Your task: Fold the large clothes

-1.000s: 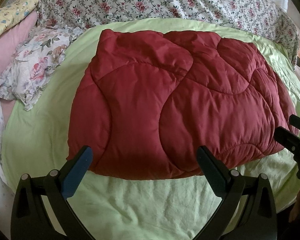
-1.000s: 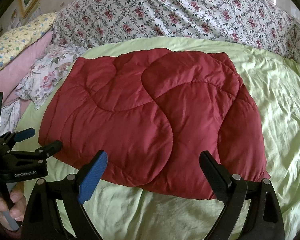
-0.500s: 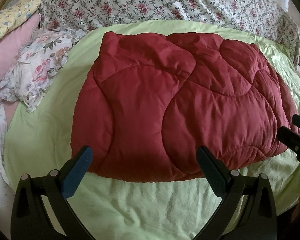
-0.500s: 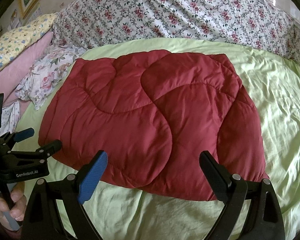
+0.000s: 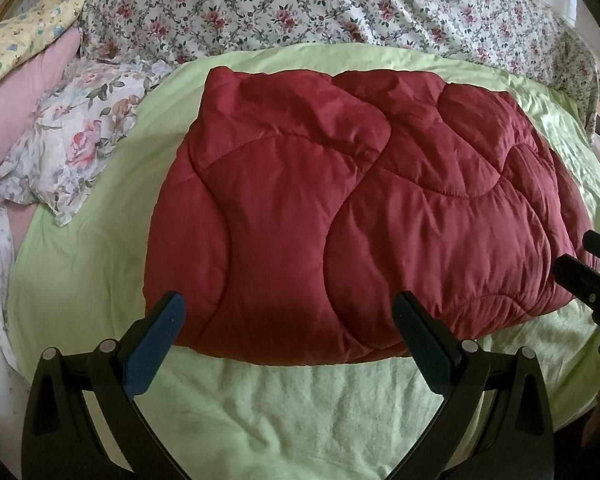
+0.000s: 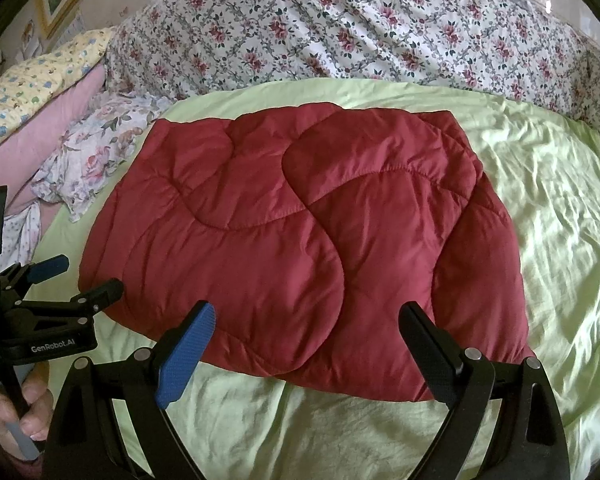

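A dark red quilted garment point(image 5: 340, 220) lies folded into a thick rectangle on the light green sheet point(image 5: 300, 408). My left gripper point(image 5: 288, 316) hovers open just above its near edge, nothing between the fingers. The same red garment point(image 6: 300, 240) fills the middle of the right wrist view. There my right gripper point(image 6: 306, 322) is open over the near edge, also empty. The left gripper point(image 6: 80, 276) shows at the left of that view, held by a hand point(image 6: 16, 412). The right gripper's fingertips point(image 5: 572, 268) poke in at the right edge of the left wrist view.
A floral duvet point(image 6: 360, 32) is bunched along the back of the bed. Floral point(image 5: 72, 148), pink point(image 5: 16, 104) and yellow point(image 6: 32, 80) pillows lie at the left. Wrinkled green sheet point(image 6: 560, 200) stretches to the right of the garment.
Both views have drifted slightly; the garment sits a little lower and to the right in the left wrist view. Both grippers stay open and the garment keeps its shape.
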### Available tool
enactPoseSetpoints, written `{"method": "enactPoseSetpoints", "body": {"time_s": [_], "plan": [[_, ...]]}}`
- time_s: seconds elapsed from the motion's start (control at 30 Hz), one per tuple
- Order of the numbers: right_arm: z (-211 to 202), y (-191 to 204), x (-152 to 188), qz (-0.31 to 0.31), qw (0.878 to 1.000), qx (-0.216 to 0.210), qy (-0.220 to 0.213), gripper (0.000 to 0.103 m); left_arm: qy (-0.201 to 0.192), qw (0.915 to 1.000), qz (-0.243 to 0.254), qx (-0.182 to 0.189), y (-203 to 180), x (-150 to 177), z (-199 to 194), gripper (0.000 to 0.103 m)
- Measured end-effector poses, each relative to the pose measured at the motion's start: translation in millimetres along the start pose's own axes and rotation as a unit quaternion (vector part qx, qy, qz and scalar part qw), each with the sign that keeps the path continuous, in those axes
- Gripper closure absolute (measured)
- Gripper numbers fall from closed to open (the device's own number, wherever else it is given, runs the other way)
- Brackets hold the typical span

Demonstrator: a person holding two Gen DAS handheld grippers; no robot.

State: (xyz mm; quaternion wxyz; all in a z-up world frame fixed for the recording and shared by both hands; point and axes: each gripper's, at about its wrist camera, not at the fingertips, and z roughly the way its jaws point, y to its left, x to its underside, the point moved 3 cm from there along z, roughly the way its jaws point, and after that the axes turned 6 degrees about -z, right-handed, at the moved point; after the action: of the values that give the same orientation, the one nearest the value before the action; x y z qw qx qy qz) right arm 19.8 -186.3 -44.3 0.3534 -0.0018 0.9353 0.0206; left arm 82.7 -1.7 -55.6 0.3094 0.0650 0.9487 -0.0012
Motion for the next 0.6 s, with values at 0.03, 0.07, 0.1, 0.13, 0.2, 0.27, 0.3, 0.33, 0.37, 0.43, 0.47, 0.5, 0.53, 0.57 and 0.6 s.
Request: {"method": "enactPoseSetpoints", "body": {"time_s": [0.03,0.07,0.1,0.13,0.2,0.27,0.3,0.33,0.37,0.43,0.47,0.5,0.53,0.57,0.6], "plan": [[0.0,0.2,-0.1,0.000,1.000,0.000,0.000,0.009,0.000,1.0000,0.001,0.000,0.9,0.3,0.1,0.000],[-0.1,0.4,0.0,0.001,1.000,0.000,0.000,0.009,0.000,1.0000,0.000,0.000,1.2,-0.2,0.0,0.000],[-0.1,0.5,-0.2,0.001,1.000,0.001,0.000,0.009,0.001,1.0000,0.000,0.001,1.4,0.0,0.2,0.000],[-0.3,0.7,0.5,0.000,1.000,0.001,0.000,0.009,0.000,1.0000,0.000,0.000,1.5,-0.2,0.0,0.000],[-0.7,0.6,1.3,0.001,1.000,0.001,-0.001,0.009,0.000,1.0000,0.000,0.000,2.0,-0.2,0.0,0.000],[-0.8,0.4,1.2,0.001,1.000,0.002,-0.001,0.009,-0.001,1.0000,-0.002,0.000,2.0,-0.5,-0.7,0.000],[-1.0,0.3,0.5,0.000,1.000,0.002,-0.001,0.009,-0.001,1.0000,-0.002,0.000,1.8,-0.7,-0.9,0.000],[-1.4,0.4,0.9,0.001,1.000,0.002,-0.002,0.009,-0.001,1.0000,-0.002,0.000,2.4,-0.7,-0.8,0.000],[-1.6,0.2,0.9,0.001,1.000,0.003,-0.002,0.009,-0.001,1.0000,-0.002,0.000,2.4,-0.8,-0.7,0.000],[-1.6,0.0,1.2,0.001,1.000,0.002,-0.002,0.009,-0.001,1.0000,-0.002,0.001,2.5,-0.7,-0.6,0.000],[-1.6,-0.3,0.9,0.001,1.000,0.003,-0.002,0.009,-0.001,1.0000,-0.002,0.001,2.2,-1.0,-0.7,0.000],[-1.8,-0.2,1.1,0.001,1.000,0.003,-0.002,0.009,-0.001,1.0000,-0.002,0.000,2.4,-1.3,-0.7,0.000],[-1.8,-0.2,1.2,0.001,1.000,0.002,-0.002,0.009,0.000,1.0000,-0.002,0.001,2.7,-1.1,-0.6,0.000],[-1.9,-0.4,0.8,0.001,1.000,0.003,-0.002,0.009,-0.001,1.0000,-0.003,0.001,2.7,-1.1,-0.7,0.000],[-1.8,-0.2,1.1,0.001,1.000,0.004,-0.002,0.009,0.000,1.0000,-0.003,0.001,2.5,-1.5,-0.9,0.000]]}}
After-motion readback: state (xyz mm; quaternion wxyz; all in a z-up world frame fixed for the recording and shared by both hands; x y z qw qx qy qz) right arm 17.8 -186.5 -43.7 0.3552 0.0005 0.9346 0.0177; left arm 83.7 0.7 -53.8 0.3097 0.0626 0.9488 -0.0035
